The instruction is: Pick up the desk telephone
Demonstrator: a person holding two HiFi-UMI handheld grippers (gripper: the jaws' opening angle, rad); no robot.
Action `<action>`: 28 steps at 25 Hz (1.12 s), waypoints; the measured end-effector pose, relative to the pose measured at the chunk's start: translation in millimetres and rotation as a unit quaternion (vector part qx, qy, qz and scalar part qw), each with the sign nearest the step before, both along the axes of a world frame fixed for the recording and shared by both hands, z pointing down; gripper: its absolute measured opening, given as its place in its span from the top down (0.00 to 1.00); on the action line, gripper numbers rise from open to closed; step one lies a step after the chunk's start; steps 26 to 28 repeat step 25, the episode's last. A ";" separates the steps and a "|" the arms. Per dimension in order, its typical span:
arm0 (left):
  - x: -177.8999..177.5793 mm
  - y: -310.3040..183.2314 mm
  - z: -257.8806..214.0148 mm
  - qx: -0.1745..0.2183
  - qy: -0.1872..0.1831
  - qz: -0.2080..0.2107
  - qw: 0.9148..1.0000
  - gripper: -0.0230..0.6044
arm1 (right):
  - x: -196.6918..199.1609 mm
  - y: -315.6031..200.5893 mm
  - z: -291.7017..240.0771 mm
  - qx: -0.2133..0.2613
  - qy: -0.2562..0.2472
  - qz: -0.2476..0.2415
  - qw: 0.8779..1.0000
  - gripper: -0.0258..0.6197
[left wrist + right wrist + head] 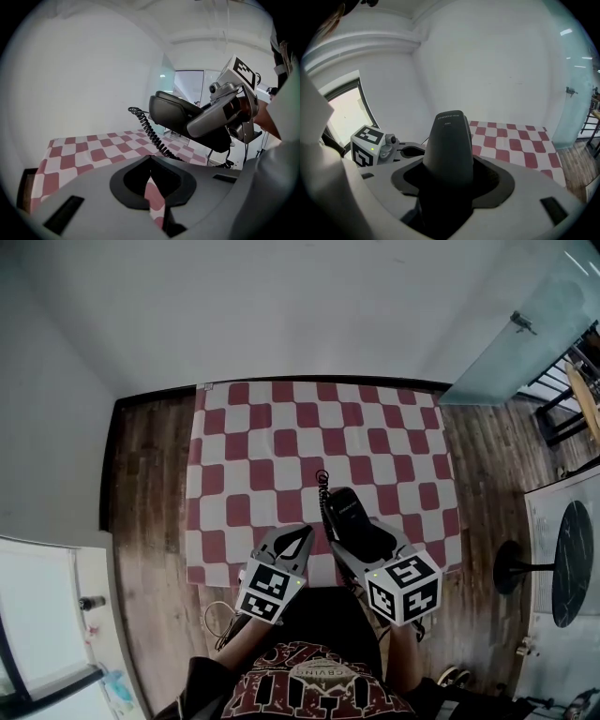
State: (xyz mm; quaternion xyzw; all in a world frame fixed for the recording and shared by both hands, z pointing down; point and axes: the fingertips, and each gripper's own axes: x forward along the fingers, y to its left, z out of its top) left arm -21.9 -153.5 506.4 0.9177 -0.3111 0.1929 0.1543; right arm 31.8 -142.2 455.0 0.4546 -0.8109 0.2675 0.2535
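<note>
Aloft, the right gripper [361, 545] clamps a smooth black telephone [449, 150].

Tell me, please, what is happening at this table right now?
A person is working with a handheld tool in each hand over a red-and-white checkered tablecloth. The right tool is shut on the black desk telephone and holds it up off the cloth, with its coiled cord trailing down. The left tool is shut with nothing in it, held just beside the right one near the cloth's near edge.
</note>
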 end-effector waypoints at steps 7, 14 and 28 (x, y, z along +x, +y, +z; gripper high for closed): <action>11.9 8.2 -0.6 -0.006 0.007 0.023 1.000 0.96 | 2.4 5.6 0.0 -0.002 0.002 0.008 1.000 0.53; 10.6 10.7 3.3 -0.002 -0.003 0.036 0.999 0.96 | 2.9 9.7 -3.9 0.006 -0.007 0.019 1.000 0.53; 5.2 20.2 4.1 -0.011 0.004 0.034 0.999 0.96 | 4.2 11.9 1.0 0.002 0.004 0.020 1.000 0.53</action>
